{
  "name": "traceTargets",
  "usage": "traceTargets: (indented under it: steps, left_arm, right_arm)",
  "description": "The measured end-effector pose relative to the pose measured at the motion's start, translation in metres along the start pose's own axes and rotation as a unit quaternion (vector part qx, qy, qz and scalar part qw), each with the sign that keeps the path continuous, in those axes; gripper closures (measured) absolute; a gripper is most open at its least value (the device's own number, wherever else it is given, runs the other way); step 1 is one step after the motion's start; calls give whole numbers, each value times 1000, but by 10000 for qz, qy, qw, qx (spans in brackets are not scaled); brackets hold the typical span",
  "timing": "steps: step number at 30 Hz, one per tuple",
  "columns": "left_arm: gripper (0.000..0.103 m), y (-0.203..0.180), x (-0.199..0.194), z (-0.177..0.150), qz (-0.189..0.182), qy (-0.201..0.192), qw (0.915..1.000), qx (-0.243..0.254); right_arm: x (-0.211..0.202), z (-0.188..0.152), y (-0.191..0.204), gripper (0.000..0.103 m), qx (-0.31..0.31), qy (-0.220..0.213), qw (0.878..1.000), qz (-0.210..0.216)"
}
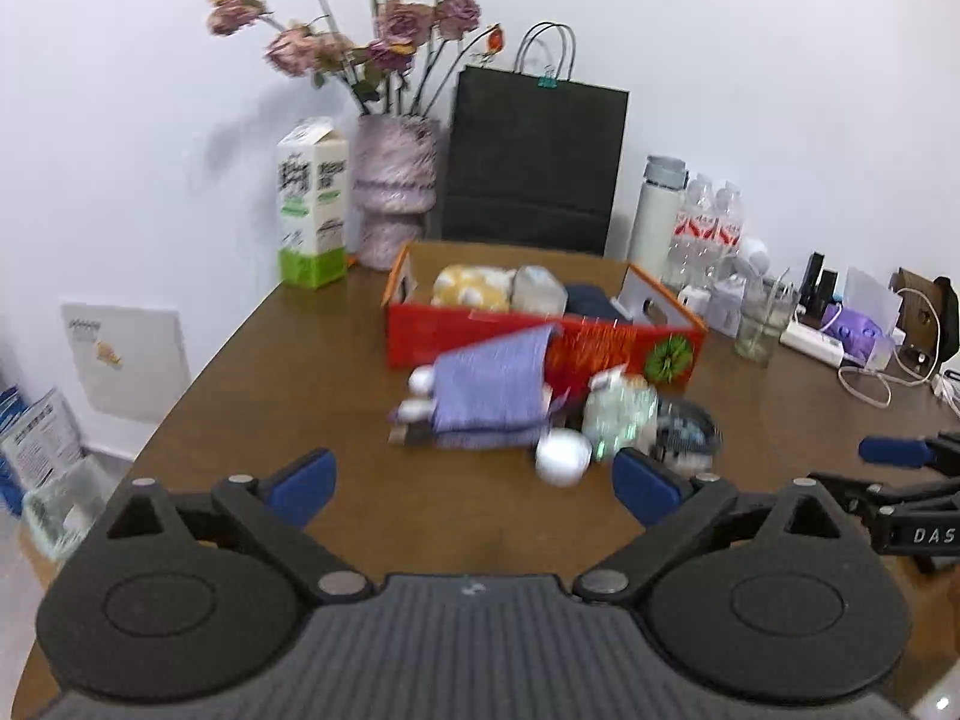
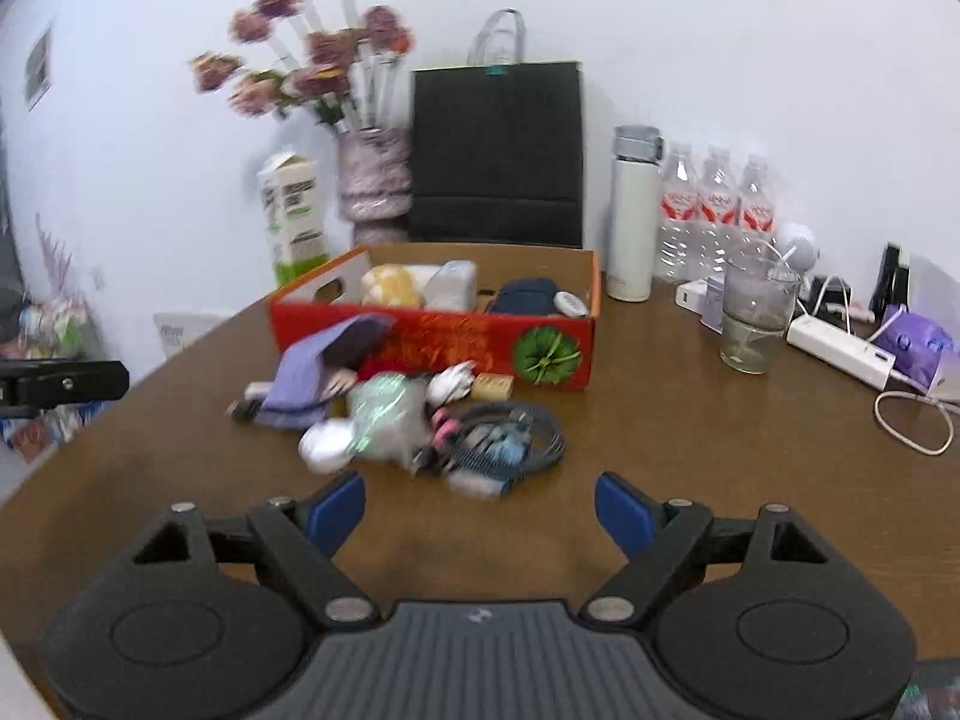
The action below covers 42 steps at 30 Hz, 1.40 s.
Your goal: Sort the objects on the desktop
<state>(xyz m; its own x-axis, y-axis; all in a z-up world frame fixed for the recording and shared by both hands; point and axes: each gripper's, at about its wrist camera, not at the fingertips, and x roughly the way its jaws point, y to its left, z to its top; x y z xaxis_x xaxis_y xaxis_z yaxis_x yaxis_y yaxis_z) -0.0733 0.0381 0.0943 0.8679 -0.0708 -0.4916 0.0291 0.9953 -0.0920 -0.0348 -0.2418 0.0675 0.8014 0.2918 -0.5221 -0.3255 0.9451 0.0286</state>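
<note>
Were heaped together just in front of the red box (image 2: 432,336), against its near wall: a purple cloth (image 2: 306,378), a white rounded piece (image 2: 327,447), a crinkled clear packet (image 2: 390,414), a grey cable coil (image 2: 540,432) and a dark comb-like thing (image 2: 480,462). Blurred, so finer identification not possible. Inside the box already lay a yellow bundle (image 2: 390,285), a pale packet (image 2: 453,285) and a dark blue pouch (image 2: 528,297).

Judged light throughout. Cloth looked soft and limp, likely to drape and drag neighbours along; best pinched at its upper fold, which leaned on the box wall. Packet seemed slippery and crushable; better taken at a crimped end than across the belly. White piece looked hard and smooth, apt to roll or squirt out unless gripped across its widest part. Cable coil floppy, best caught across several loops at once.

Left gripper (image 1: 474,486) was spread wide and empty, held above the bare table (image 1: 270,372) on the near side of the box, with the white piece (image 1: 561,456) just ahead of its right finger (image 1: 645,483) and the cloth (image 1: 492,384) farther on, nearer the box (image 1: 420,330). Right gripper (image 2: 480,510) likewise spread wide and empty, with the heap directly ahead toward the box and the comb-like thing nearest, apart from both fingers (image 2: 624,513). Nothing between either pair of jaws.
</note>
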Motion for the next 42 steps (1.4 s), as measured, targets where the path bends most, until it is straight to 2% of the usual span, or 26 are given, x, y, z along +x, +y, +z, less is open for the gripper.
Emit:
traceTargets:
  steps: [6, 11, 14, 17, 20, 23, 27, 42]
  left_arm:
    - [1, 16, -41, -30, 569, -170, 9982, -53]
    - [1, 24, -64, -40, 653, -354, 9972, 5]
    - [0, 23, -77, -43, 836, -598, 9946, 156]
    - [0, 24, -82, -51, 775, -675, 9946, 120]
    - [0, 24, -75, -62, 770, -484, 9959, 7]
    - [0, 19, -71, -67, 687, -374, 9969, 31]
    - [0, 11, -78, -72, 574, -464, 9972, 102]
    - [0, 13, -76, -73, 657, -384, 9971, -48]
  right_arm:
    - [-36, -26, 23, 17, -385, -104, 9992, -60]
    - [-67, -41, 18, 16, 74, -267, 9995, -167]
    - [-80, -41, 19, 16, 119, -372, 9980, -488]
    - [-100, -48, 20, 9, 170, -675, 9968, -388]
    - [-107, -59, 23, 8, 170, -863, 9953, -400]
    - [-106, -61, 29, 8, 48, -884, 9951, -440]
    - [-107, -63, 39, 8, -18, -905, 9951, -393]
    - [-111, -71, 31, 8, 89, -862, 9953, -430]
